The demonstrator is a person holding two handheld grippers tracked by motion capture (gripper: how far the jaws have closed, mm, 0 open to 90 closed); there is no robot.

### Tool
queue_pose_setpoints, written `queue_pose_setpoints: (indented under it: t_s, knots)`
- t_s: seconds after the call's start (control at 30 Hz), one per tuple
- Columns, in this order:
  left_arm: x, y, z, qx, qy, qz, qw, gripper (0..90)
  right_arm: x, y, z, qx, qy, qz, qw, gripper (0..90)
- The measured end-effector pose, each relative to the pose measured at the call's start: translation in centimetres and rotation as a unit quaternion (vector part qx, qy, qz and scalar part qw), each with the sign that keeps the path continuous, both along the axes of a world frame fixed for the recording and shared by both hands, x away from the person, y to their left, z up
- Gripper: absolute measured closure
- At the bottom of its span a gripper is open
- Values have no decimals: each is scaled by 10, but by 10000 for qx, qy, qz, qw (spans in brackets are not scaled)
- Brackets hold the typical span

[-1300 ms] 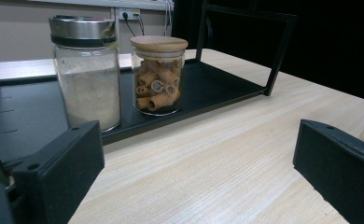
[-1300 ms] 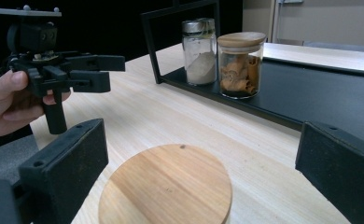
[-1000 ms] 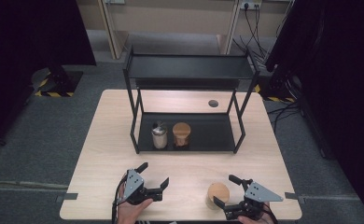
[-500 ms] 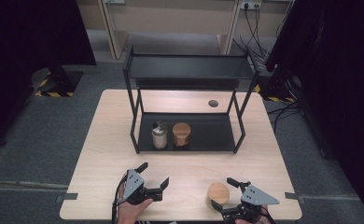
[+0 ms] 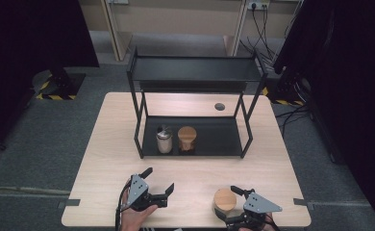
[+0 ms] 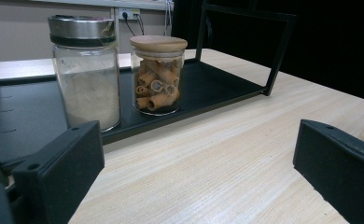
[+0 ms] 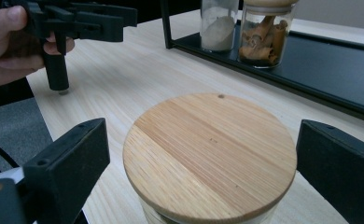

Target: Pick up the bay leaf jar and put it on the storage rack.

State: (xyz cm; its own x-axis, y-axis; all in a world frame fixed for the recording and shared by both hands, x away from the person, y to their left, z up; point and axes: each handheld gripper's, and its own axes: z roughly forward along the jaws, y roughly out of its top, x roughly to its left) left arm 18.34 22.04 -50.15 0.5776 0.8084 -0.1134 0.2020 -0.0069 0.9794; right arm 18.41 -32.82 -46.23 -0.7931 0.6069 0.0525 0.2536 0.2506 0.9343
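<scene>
High view: wooden table (image 5: pixel 253 161) w/ black two-tier rack (image 5: pixel 195 72). On its lower shelf, a metal-lidded jar of white powder (image 5: pixel 164 140) beside a wood-lidded jar of brown rolls (image 5: pixel 186 139). Left gripper (image 5: pixel 159 185) at front left, jaws released, nothing between. Right gripper (image 5: pixel 230 208) at front right, jaws around a wood-lidded jar (image 5: pixel 224 199).

Left gripper view: both rack jars ahead; no labels readable.

Right gripper view: jaws have just been closing, jar lid between them, pads not touching it.

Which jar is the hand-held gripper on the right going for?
Look at the wooden table, near edge, right of centre. The jar stands alone between the right hand-held gripper's open jaws; unlike the two jars on the black rack, it sits straight on the tabletop.
</scene>
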Motion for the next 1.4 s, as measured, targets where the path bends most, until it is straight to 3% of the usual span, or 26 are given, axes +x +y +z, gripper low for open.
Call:
queue_pose_setpoints:
  t_s: [0.43,0.6,0.7,1.1,1.4]
  knots:
    - [0,0,0,0,-3,1,10000,10,6,0,-3,-173,67,85,9998,238]
    - [0,0,0,0,-2,4,10000,10,5,0,-2,-175,101,47,9998,250]
    - [0,0,0,16,-6,4,10000,10,7,-3,-2,-32,194,53,9998,252]
    - [0,0,0,22,6,11,10000,10,8,0,8,5,-44,7,10000,253]
    - [1,0,0,24,10,2,10000,10,21,4,14,34,-24,-119,9999,253]
